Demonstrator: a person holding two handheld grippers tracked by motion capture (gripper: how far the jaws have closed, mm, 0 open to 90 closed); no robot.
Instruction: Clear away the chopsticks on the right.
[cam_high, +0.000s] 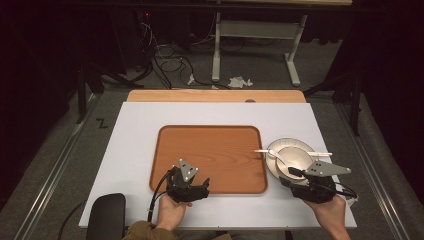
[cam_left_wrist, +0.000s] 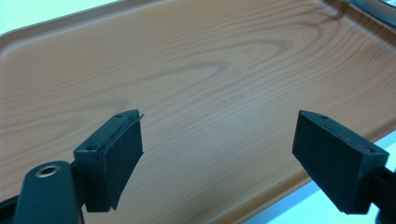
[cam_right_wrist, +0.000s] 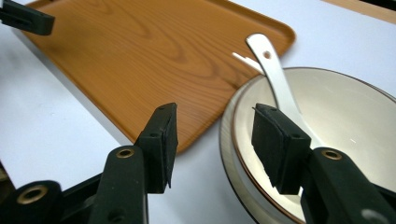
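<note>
Left gripper (cam_left_wrist: 219, 149) hovers spread wide over the bare tray (cam_high: 210, 155). Right gripper (cam_right_wrist: 212, 140), jaws apart, straddles the bowl (cam_right_wrist: 345, 121) rim beside the spoon (cam_right_wrist: 275, 79).

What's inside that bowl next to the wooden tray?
A metal spoon lies in the bowl, handle over the rim toward the tray. The right gripper hides the bowl's near part.

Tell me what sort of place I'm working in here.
Probably a lab or recording workspace, not a home: loose cables trail over the carpet behind the white-topped table, beside an adjustable desk frame, against dark surroundings.
</note>
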